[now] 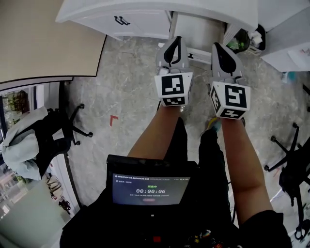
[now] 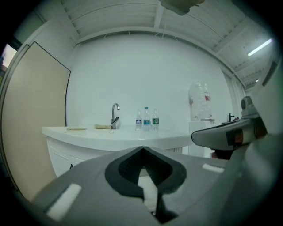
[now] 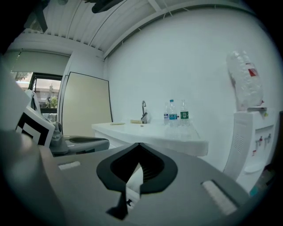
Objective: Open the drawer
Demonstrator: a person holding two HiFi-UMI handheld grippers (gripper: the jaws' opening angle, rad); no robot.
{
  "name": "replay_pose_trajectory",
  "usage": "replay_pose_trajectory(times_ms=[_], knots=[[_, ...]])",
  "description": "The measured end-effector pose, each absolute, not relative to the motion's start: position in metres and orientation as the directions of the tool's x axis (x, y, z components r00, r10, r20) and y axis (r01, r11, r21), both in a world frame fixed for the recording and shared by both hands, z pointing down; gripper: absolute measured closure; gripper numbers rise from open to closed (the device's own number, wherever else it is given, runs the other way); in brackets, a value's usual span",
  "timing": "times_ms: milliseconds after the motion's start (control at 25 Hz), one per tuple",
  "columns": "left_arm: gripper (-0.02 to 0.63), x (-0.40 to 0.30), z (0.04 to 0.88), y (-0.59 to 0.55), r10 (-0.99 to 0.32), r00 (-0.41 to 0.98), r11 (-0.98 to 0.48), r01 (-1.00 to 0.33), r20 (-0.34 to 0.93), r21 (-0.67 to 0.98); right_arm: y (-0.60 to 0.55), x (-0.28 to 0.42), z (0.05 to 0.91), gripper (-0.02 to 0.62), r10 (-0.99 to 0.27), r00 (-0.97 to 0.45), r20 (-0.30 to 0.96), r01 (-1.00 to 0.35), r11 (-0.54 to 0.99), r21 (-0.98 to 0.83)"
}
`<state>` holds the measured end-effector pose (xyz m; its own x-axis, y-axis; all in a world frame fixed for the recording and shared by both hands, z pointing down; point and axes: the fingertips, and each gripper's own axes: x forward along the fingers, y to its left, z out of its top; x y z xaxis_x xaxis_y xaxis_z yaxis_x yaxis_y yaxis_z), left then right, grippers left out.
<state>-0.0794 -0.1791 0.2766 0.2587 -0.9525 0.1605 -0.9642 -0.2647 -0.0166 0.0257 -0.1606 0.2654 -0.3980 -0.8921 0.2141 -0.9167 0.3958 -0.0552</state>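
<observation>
A white cabinet (image 1: 140, 22) under a curved white counter (image 1: 160, 6) stands ahead of me. Its front carries a small dark drawer handle (image 1: 121, 20), seen low on the left in the left gripper view as the same handle (image 2: 70, 167). My left gripper (image 1: 175, 39) and right gripper (image 1: 217, 46) are held side by side above the floor, short of the cabinet and to the right of the handle. Both are shut with nothing between the jaws. The left gripper (image 2: 142, 149) and right gripper (image 3: 139, 145) point toward the counter.
On the counter are a faucet (image 2: 115, 115) and three water bottles (image 2: 147, 118). A water dispenser (image 3: 252, 145) stands to the right. Office chairs sit at left (image 1: 53, 131) and right (image 1: 290, 164). A beige panel (image 1: 43, 38) lies left of the cabinet.
</observation>
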Motion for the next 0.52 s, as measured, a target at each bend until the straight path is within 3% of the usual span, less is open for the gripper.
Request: replay_pose_trajectory(times_ms=[520], knots=[[0.604, -0.071, 0.207, -0.17, -0.95, 0.279, -0.282, -0.959, 0.138, -0.006, -0.155, 0.043, 0.202, 0.572, -0.908, -0.374, 0.186, -0.926, 0.376, -0.028]])
